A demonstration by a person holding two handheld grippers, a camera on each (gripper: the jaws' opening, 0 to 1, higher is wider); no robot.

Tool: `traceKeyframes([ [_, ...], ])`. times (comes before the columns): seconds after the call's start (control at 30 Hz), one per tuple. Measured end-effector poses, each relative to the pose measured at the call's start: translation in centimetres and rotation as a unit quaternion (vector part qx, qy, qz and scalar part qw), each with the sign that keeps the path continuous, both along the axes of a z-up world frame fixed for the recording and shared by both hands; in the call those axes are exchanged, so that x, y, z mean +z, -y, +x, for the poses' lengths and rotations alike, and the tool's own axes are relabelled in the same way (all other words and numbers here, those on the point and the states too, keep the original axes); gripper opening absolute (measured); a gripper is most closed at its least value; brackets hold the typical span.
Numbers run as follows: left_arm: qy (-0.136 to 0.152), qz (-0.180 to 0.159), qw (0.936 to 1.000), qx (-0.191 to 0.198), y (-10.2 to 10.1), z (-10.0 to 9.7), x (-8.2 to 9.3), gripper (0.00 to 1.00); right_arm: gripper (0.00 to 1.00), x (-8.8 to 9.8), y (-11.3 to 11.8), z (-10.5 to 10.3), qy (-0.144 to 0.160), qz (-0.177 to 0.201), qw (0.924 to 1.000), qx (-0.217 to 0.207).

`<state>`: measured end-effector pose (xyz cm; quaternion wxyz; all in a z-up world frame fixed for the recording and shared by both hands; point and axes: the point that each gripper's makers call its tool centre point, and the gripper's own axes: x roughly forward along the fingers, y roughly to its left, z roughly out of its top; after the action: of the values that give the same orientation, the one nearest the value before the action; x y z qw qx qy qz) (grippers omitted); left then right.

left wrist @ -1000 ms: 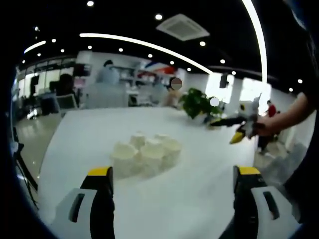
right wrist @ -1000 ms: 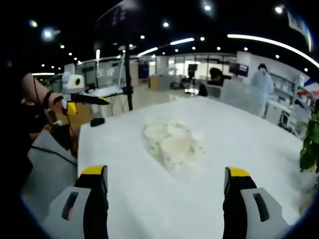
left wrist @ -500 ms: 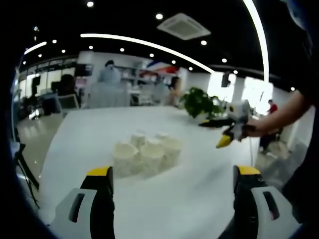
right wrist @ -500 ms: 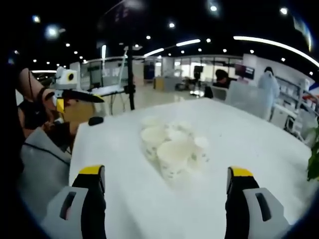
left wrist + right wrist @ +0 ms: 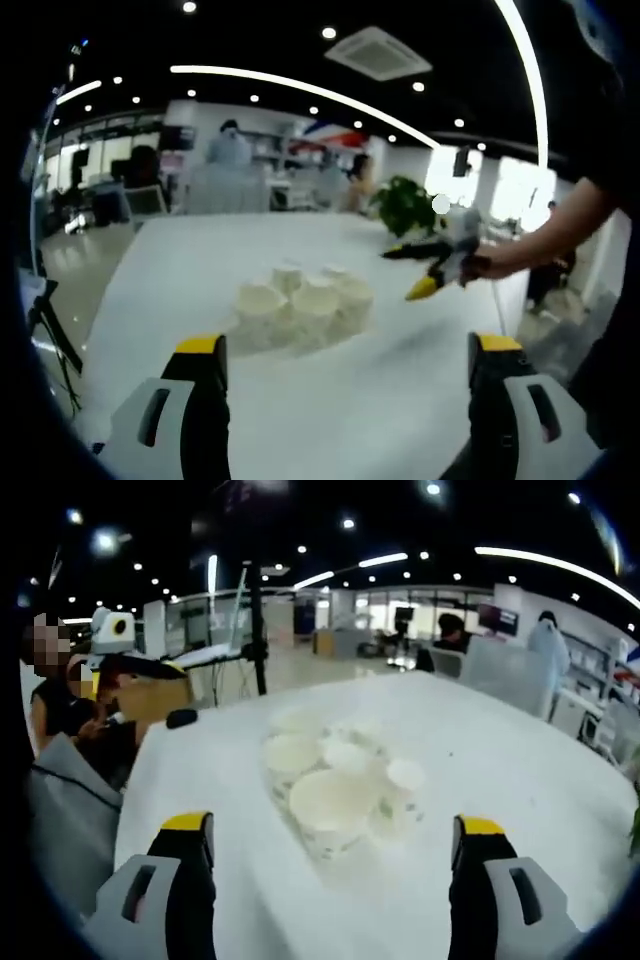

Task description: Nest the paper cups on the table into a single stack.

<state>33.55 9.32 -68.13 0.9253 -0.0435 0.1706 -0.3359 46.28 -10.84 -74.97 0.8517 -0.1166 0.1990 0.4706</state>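
Several white paper cups point(image 5: 303, 309) stand bunched together in the middle of the white table point(image 5: 400, 400). In the right gripper view the same cluster of cups point(image 5: 333, 798) sits just ahead, some rim up, some bottom up. My left gripper point(image 5: 347, 350) is open, its yellow-tipped jaws wide apart, short of the cups. My right gripper point(image 5: 325, 830) is open too, jaws spread in front of the nearest cup. From the right of the left gripper view, the right gripper point(image 5: 432, 262) hovers beside the cups. The left gripper point(image 5: 140, 665) shows at the left of the right gripper view.
A green potted plant point(image 5: 405, 205) stands at the table's far side. A small dark object point(image 5: 181, 718) lies near the table's edge. A tripod pole point(image 5: 257, 630) rises beyond that edge. People and desks point(image 5: 225, 160) fill the office behind.
The right gripper has moved closer to the cups, which now look larger in its view. In the left gripper view it has swung leftward toward the cluster. The cups have not moved.
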Motion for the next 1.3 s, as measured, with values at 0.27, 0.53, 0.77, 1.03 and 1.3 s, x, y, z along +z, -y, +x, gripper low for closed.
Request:
traceKeyframes([
  [0.27, 0.0, 0.003, 1.0, 0.002, -0.3, -0.5, 0.0, 1.0, 0.86, -1.7, -1.6, 0.2, -0.003, -0.026, 0.9992, 0.03],
  [0.53, -0.007, 0.004, 0.9999, 0.009, -0.9, -1.1, -0.4, 1.0, 0.74, -2.8, -2.3, 0.6, -0.001, -0.048, 0.9973, 0.055],
  [0.77, -0.013, 0.004, 0.9997, 0.018, -1.4, -1.8, -0.7, 1.0, 0.7, -3.1, -2.8, 1.1, -0.009, -0.04, 0.9976, 0.056],
  [1.03, -0.019, 0.004, 0.9995, 0.025, -1.9, -2.2, -0.9, 1.0, 0.63, -3.6, -3.4, 1.6, -0.019, -0.037, 0.9973, 0.061],
  [1.3, -0.023, 0.003, 0.9992, 0.033, -2.3, -2.4, -1.0, 1.0, 0.55, -3.9, -4.0, 1.8, -0.021, -0.038, 0.9965, 0.071],
])
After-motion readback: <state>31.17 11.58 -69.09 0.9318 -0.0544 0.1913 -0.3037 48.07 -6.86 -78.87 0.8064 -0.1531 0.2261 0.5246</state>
